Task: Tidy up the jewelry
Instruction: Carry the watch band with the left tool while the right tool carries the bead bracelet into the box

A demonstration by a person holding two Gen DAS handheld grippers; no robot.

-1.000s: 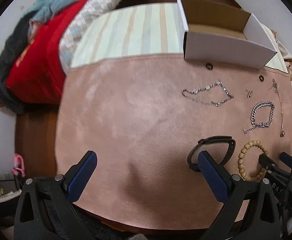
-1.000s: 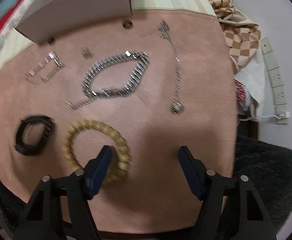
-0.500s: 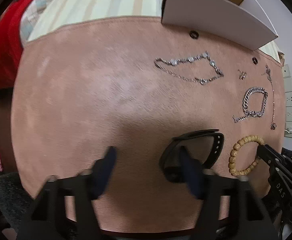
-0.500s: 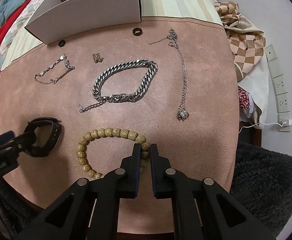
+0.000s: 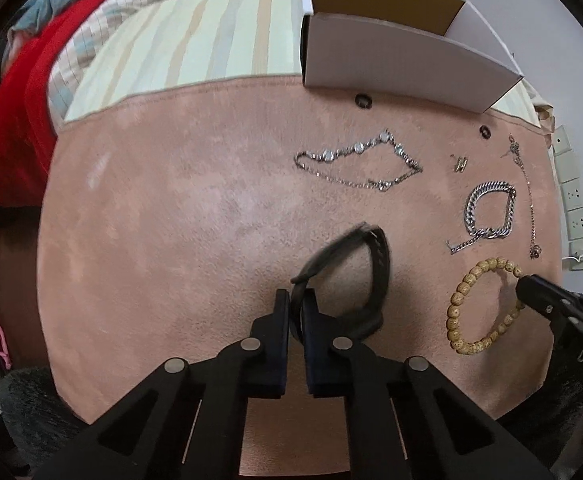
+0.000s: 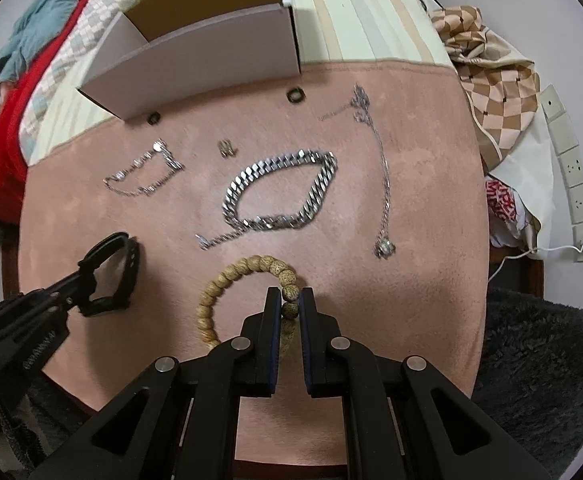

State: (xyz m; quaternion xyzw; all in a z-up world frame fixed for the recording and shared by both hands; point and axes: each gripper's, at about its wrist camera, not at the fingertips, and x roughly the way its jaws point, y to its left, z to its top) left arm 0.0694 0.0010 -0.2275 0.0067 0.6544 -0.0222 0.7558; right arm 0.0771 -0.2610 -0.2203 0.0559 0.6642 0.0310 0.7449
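- The left gripper (image 5: 296, 300) has its jaws pinched on the black strap bracelet (image 5: 373, 268), whose loop stands tilted up off the pink suede mat (image 5: 171, 220) near its front edge.
- The right gripper (image 6: 289, 300) has its jaws clamped on the wooden bead bracelet (image 6: 227, 280), also near the mat's front edge.
- A silver curb-chain bracelet (image 6: 279, 192) lies mid-mat, a thin pendant necklace (image 6: 383, 176) toward the right edge, and a gem-link bracelet (image 6: 143, 176) toward the left.
- An open white cardboard box (image 6: 195, 60) sits at the mat's far edge, with two dark rings (image 6: 295, 95) just before it.
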